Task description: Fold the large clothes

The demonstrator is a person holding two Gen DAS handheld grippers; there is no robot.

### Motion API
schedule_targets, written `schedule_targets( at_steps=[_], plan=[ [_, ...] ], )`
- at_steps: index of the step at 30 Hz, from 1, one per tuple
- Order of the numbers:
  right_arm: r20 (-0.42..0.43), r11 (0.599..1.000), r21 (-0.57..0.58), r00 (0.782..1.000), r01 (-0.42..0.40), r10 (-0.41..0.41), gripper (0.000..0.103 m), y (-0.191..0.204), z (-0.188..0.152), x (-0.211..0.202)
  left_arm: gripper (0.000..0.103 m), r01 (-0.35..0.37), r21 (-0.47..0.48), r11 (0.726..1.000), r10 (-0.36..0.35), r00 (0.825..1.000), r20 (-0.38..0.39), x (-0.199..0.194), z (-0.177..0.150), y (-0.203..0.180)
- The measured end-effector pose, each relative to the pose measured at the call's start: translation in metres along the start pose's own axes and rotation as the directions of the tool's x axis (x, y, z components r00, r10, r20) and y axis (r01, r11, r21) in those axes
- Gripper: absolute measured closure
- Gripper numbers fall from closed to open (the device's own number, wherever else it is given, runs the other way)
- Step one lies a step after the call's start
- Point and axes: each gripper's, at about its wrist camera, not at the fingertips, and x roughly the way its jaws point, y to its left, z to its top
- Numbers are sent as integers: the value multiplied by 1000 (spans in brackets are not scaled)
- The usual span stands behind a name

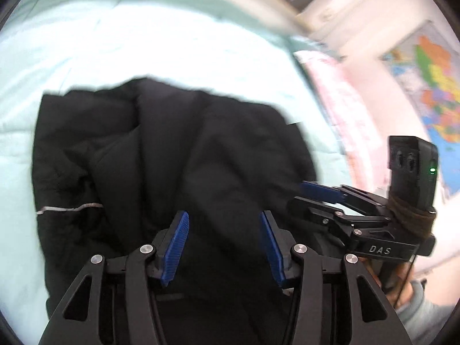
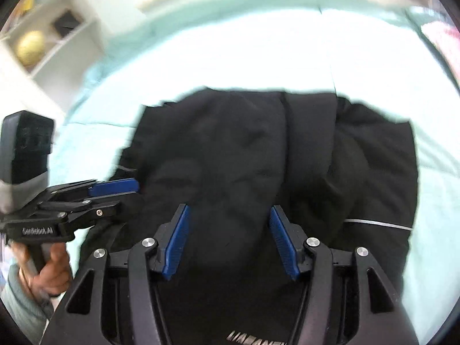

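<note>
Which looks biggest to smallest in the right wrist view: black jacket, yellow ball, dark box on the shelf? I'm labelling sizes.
1. Black jacket
2. Yellow ball
3. Dark box

The ball and box look close in size; both are far and blurred.

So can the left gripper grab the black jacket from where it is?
Probably yes. The left gripper is open and right over the black jacket on the bed, with nothing between them. The right gripper sits off to its side, not in the way.

Black garment (image 1: 178,155) near edge hidden behind gripper frames, wall map (image 1: 434,86) blurred, cut off at edge
</note>
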Motion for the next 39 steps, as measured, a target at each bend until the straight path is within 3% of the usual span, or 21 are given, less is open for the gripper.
schedule_targets(
  at_steps=[4,7,11,17,21,24,27,32,39],
  plan=[
    [-22,998,-60,1000,6,-8,41,17,-22,-5,52,-12,55,998,14,1000,-20,-6,-16,-17],
    [-102,997,-61,993,56,-62,43,14,-32,28,55,-54,-3,999,53,992,-111,26,-29,7],
    [-192,992,-52,974,117,-124,43,1,-61,72,60,-68,-75,995,55,985,-162,56,-42,33],
    [-188,992,-33,974,125,-129,43,-9,-71,79,61,-73,-112,991,55,986,-156,68,-50,49],
    [-177,994,-13,978,107,-107,43,-3,-70,73,61,-67,-69,995,57,990,-128,39,-57,41],
    [-164,998,22,985,60,-56,43,-6,-78,43,61,-73,-56,996,68,993,-94,-11,-73,39],
    [-141,997,41,988,65,-59,43,-13,-96,7,52,-107,-86,991,101,992,-70,-64,-96,57],
    [-148,983,114,981,142,-125,43,-35,-127,-43,46,-128,-260,957,114,991,-69,-134,-149,98],
    [-151,945,265,976,191,-155,43,-87,-163,-97,46,-102,-461,881,57,992,-110,-154,-208,142]
  ],
)
